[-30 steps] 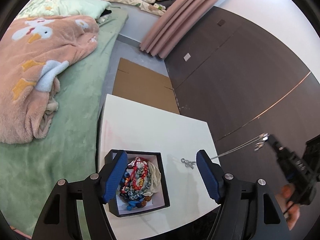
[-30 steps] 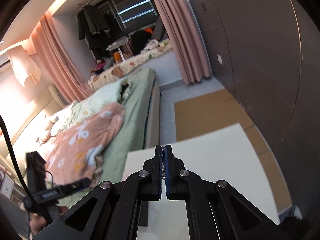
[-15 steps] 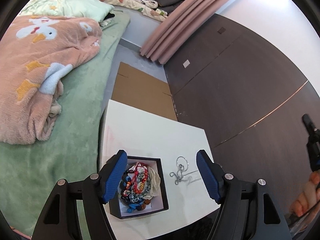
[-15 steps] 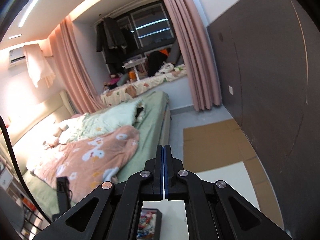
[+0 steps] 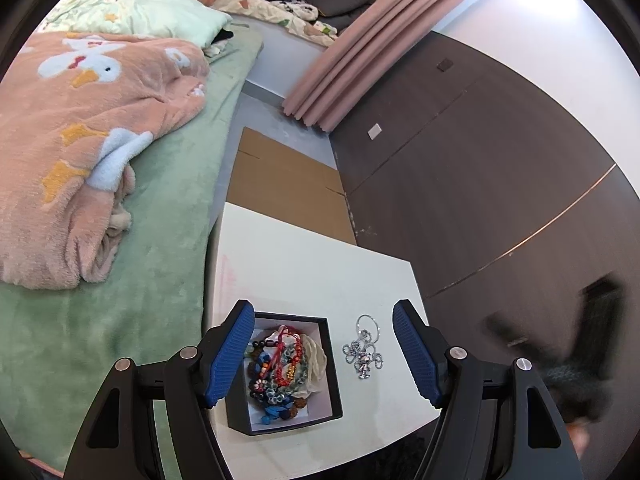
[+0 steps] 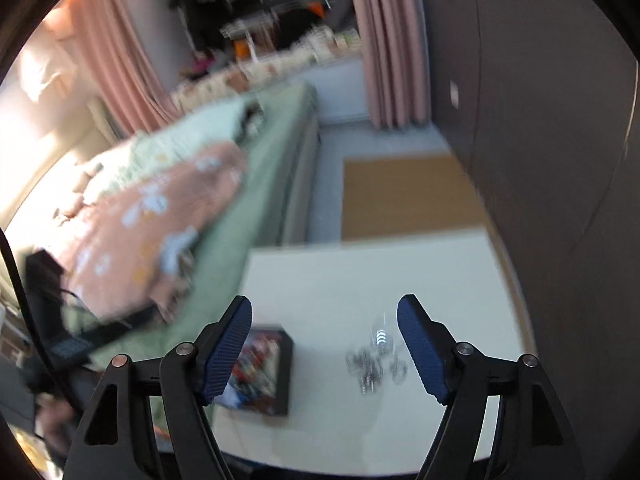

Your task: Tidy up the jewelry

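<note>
A black jewelry box (image 5: 332, 368) with a white inside sits on the white table (image 5: 304, 264), filled with a heap of colourful beaded bracelets (image 5: 280, 368). A silver chain necklace (image 5: 364, 350) lies loose on the table just right of the box. My left gripper (image 5: 323, 354) is open and empty, held above the box and necklace. My right gripper (image 6: 324, 354) is open and empty, held above the table; its view is blurred and shows the box (image 6: 280, 376) and the necklace (image 6: 374, 362) below.
A bed with a green cover (image 5: 160, 208) and a pink duck blanket (image 5: 80, 120) runs along the table's left side. Flat cardboard (image 5: 280, 192) lies on the floor beyond the table. A dark panelled wall (image 5: 480, 160) stands to the right.
My right gripper opened and let go of the silver necklace, which now lies bunched on the table right of the box. The right gripper swung down toward the table.
</note>
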